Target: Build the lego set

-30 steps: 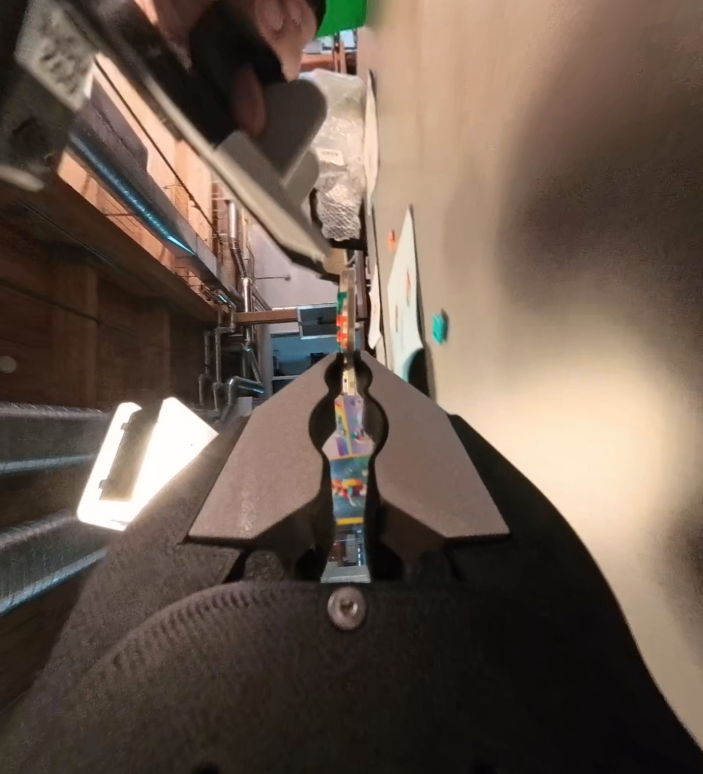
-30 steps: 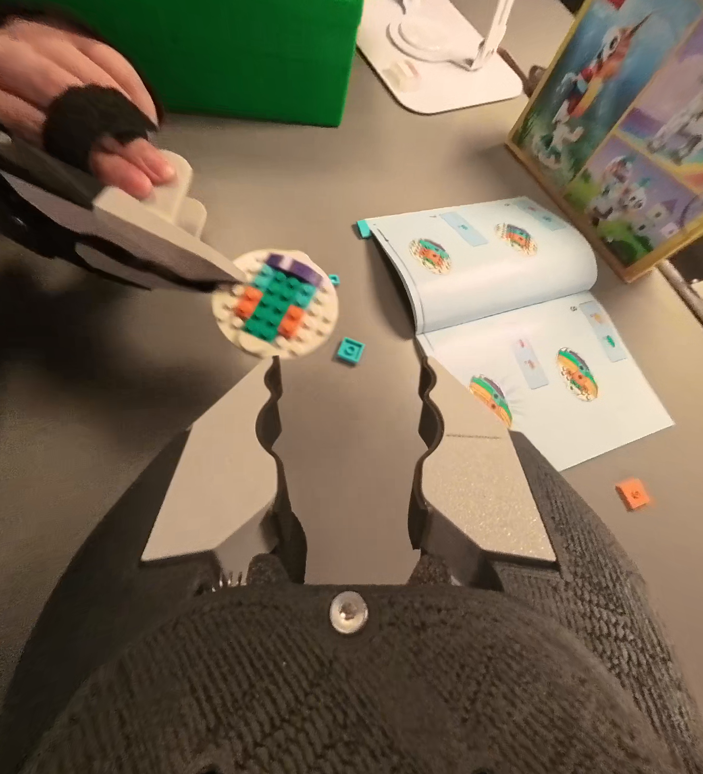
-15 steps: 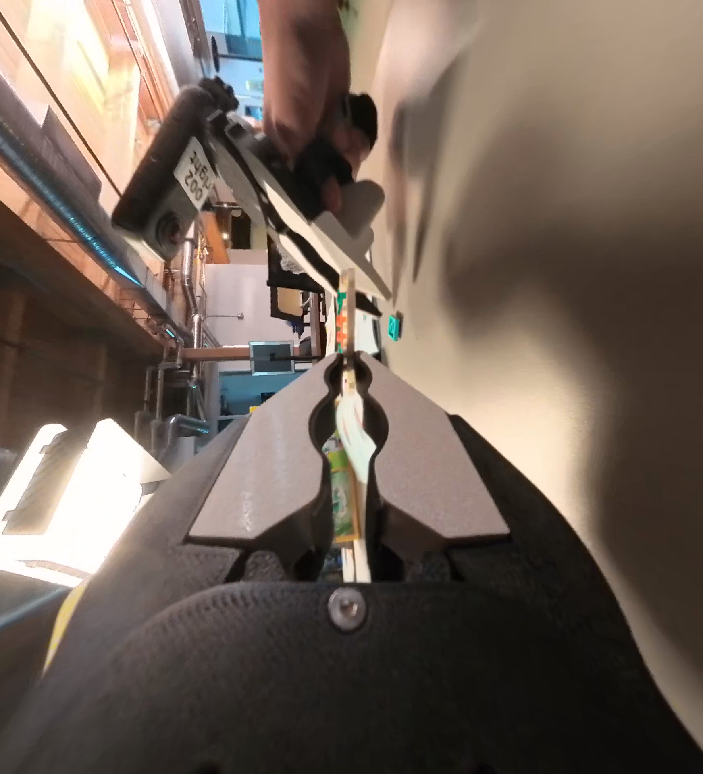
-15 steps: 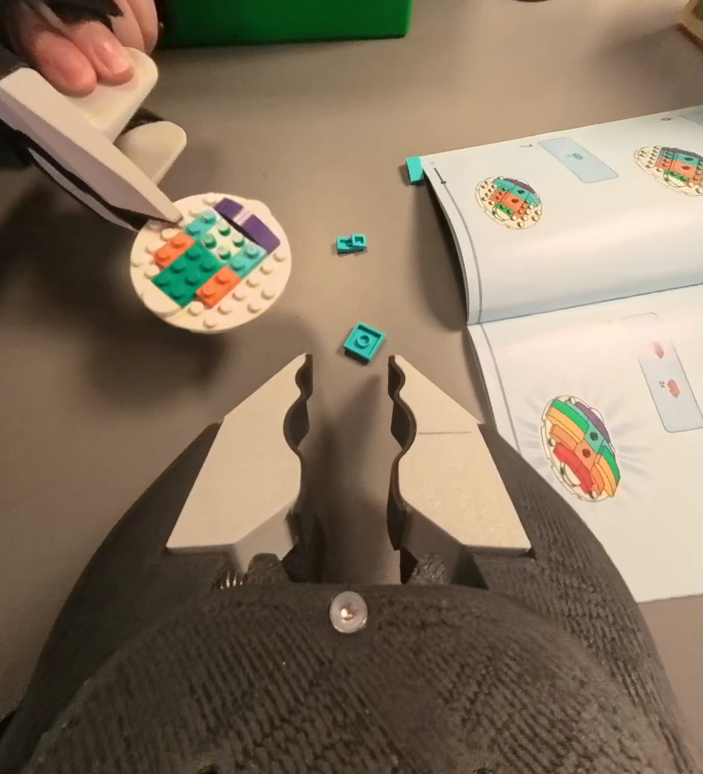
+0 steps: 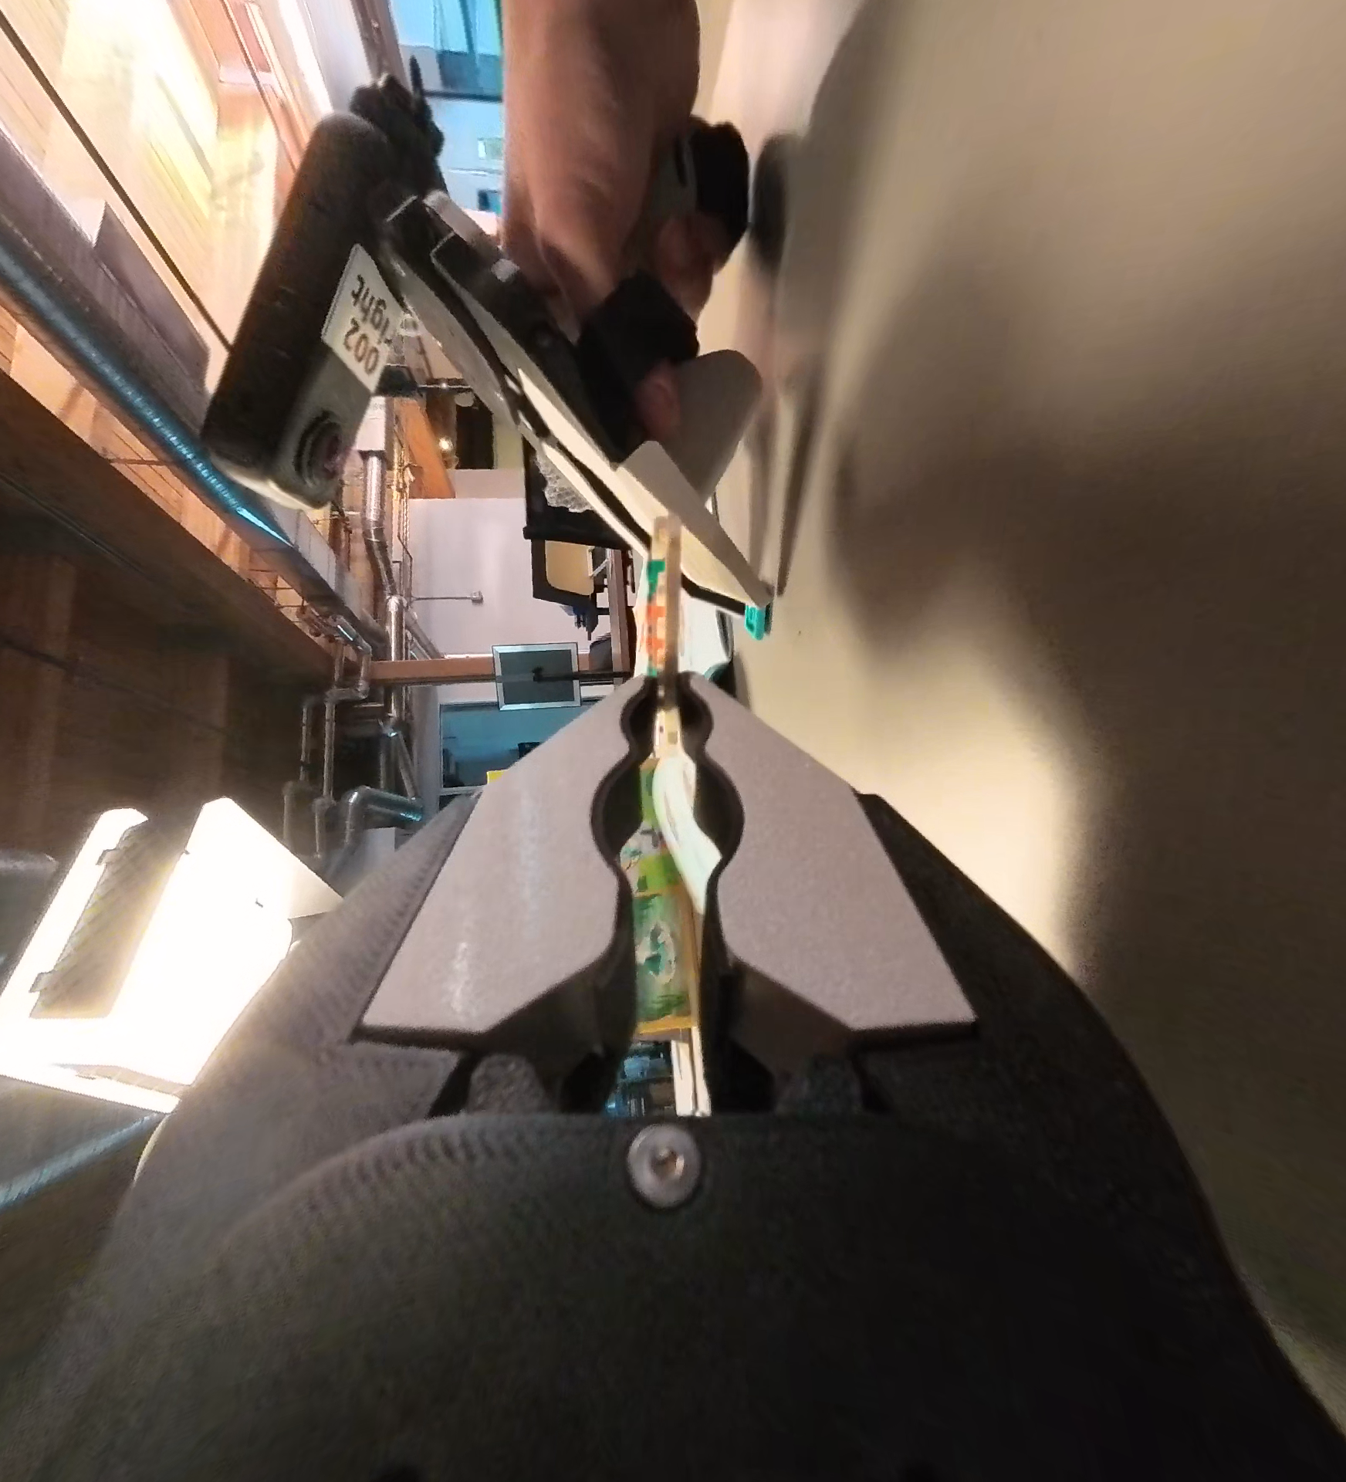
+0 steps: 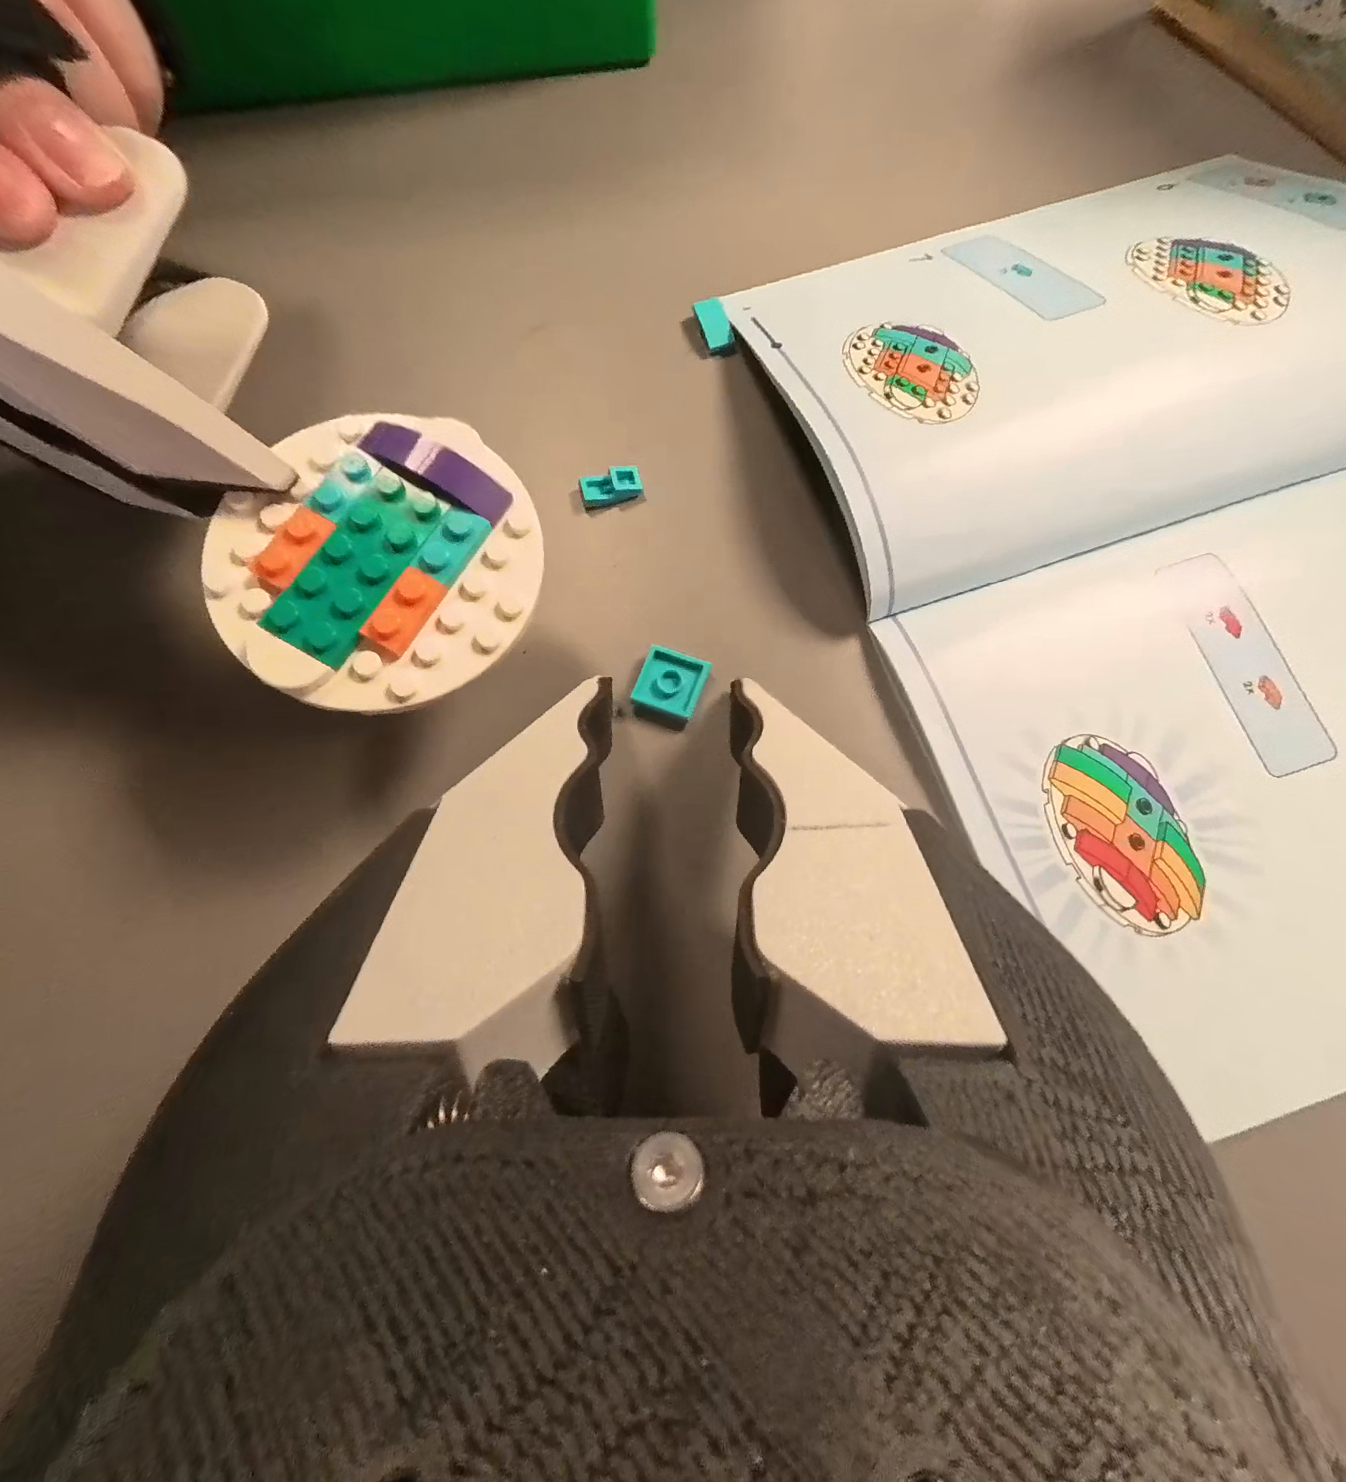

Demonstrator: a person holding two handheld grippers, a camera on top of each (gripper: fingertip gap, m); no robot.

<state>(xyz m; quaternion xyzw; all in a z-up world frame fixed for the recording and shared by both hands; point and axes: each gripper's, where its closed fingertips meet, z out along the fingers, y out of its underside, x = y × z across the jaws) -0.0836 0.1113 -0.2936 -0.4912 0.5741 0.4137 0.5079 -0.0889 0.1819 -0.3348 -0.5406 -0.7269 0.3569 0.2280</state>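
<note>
You are holding the round white plate (image 6: 381, 577) by its rim with your left gripper (image 6: 285, 485), jaws clamped on the edge, so the plate is hanging just above the grey tabletop (image 6: 413, 240) with its teal, orange and purple bricks facing up. Your right gripper (image 6: 666, 706) is sitting with its jaws apart, the small teal square tile (image 6: 670, 686) lying flat on the tabletop just ahead of the gap and touching neither tip.

That tile is looking light, stiff and thin, probably slippery on its smooth sides; you are likely best taking it across two opposite edges, low and square, since a skewed pinch could flick it away. The plate is rigid, but held only at one rim it may twist when you are pressing a piece on.

The right wrist view is showing you the layout: the open instruction booklet (image 6: 1135, 481) toward the right edge, a loose teal pair (image 6: 610, 487) between plate and booklet, another teal piece (image 6: 711, 325) at the booklet's corner. The left wrist view is showing the plate (image 5: 666, 609) edge-on only, pinched at the tips, with your right gripper (image 5: 762, 605) reaching down beside the tile (image 5: 756, 619).
</note>
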